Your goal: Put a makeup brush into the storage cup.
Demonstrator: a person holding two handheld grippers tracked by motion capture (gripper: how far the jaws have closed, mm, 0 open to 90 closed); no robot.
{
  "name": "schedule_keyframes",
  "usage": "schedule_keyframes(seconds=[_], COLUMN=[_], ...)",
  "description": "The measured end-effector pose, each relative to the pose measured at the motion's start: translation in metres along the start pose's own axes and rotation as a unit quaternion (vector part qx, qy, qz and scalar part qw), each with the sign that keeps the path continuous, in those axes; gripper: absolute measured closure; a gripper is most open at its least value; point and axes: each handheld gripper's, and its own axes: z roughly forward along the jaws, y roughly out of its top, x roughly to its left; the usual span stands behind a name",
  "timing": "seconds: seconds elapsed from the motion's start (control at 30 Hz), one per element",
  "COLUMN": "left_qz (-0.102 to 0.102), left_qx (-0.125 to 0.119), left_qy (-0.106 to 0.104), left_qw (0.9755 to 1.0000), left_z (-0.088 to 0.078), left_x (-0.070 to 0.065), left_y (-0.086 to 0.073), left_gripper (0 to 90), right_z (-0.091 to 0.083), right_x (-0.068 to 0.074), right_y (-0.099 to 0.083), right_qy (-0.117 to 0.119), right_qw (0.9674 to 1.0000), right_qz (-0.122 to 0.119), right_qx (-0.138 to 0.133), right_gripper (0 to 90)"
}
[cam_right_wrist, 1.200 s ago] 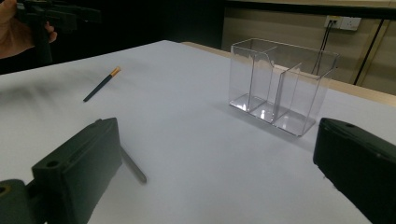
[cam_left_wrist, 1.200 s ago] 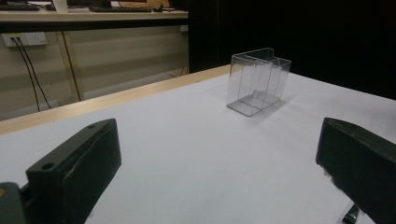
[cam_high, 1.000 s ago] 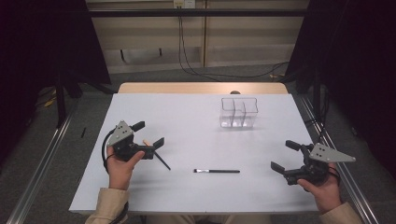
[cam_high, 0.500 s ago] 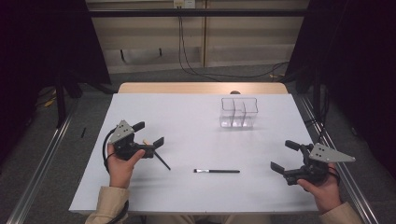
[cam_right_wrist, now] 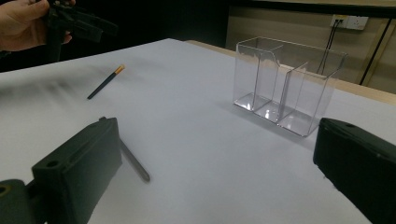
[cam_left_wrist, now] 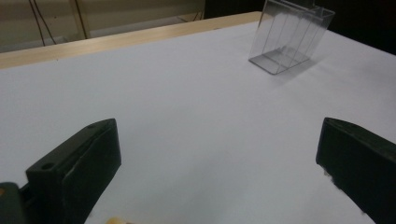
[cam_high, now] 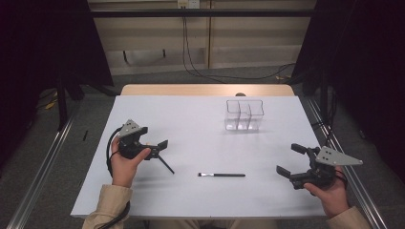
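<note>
While both jaw pairs are spread wide and empty, the left gripper (cam_high: pixel 154 146) is held at nine o'clock of the pen (cam_high: pixel 221 175), the right gripper (cam_high: pixel 292 160) at three o'clock.

We see a white table (cam_high: pixel 200 124) with a wooden far edge. A clear divided organizer (cam_high: pixel 244 115) stands on it. Nearer us than the organizer lie two dark pens (cam_high: pixel 222 175) (cam_high: pixel 165 163), well apart from it.

Person: beige sleeves (cam_high: pixel 111 202). Black left gripper (cam_high: pixel 159 147) and right gripper (cam_high: pixel 289 160), grey three-cornered plates, black cable.
</note>
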Motion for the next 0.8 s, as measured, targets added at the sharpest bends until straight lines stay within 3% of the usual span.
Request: schedule_keyframes(seconds=[0.07,0.3,0.5,0.63,0.8], left_qz=[-0.012,-0.025,-0.045,-0.06,-0.097], left_qx=[0.013,0.066,0.116,0.159,0.213], left_qy=[0.003,0.011,0.02,0.019,0.021], left_qw=[0.9998,0.9974,0.9921,0.9852,0.972], left_z=[0.001,0.0,0.002,0.005,0.01], left_x=[0.0,0.002,0.004,0.004,0.004], left_y=[0.002,0.006,0.011,0.012,0.014], left_gripper=[0.0,0.0,0.0,0.0,0.0], right_z=[0.0,0.0,0.001,0.0,0.001], right_x=[0.001,0.001,0.0,0.0,0.001], right_y=[0.0,0.0,0.0,0.0,0.0], right_qy=[0.0,0.001,0.002,0.002,0.003], right_qw=[1.0,1.0,1.0,1.0,1.0], right_qz=[0.0,0.001,-0.001,-0.001,0.0], right_qx=[0.0,0.003,0.004,0.003,0.005], right_gripper=[0.5,0.5,0.5,0.5,0.5])
